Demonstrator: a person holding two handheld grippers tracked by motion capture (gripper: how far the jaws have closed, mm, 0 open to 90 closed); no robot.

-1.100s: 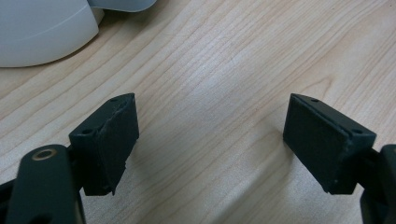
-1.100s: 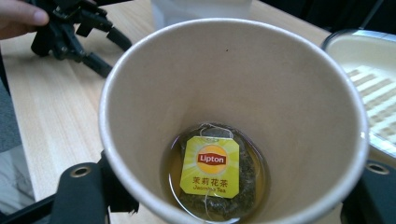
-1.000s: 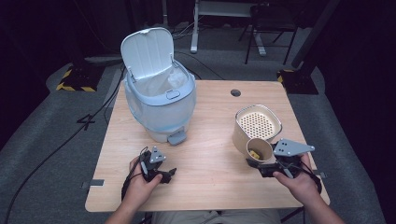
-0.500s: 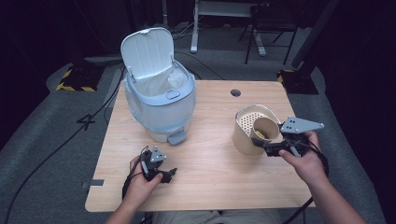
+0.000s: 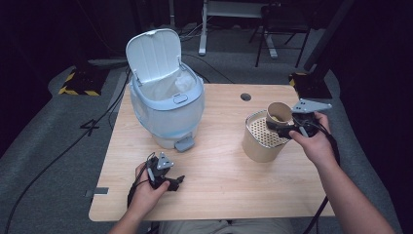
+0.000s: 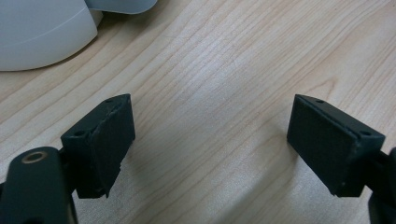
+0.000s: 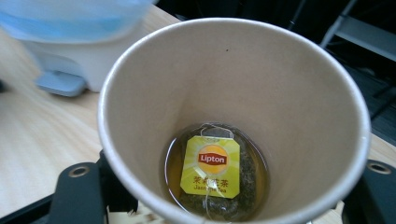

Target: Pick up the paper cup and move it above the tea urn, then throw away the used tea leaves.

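The right gripper (image 5: 287,127) is raised at the 3 o'clock side of the table (image 5: 219,185), its jaws clamped on a brown paper cup (image 5: 278,113). The cup sits above the rear rim of a tan perforated container (image 5: 260,139) standing on the table. In the right gripper view, the cup (image 7: 233,112) holds a shallow pool of tea and a wet tea bag (image 7: 215,196) with a yellow Lipton tag (image 7: 211,165). The left gripper (image 5: 168,181) rests low at 7 o'clock, jaws spread wide over bare wood, grasping nothing. A pale blue pedal bin (image 5: 165,105) stands at 11 o'clock, its lid (image 5: 155,53) tipped up.
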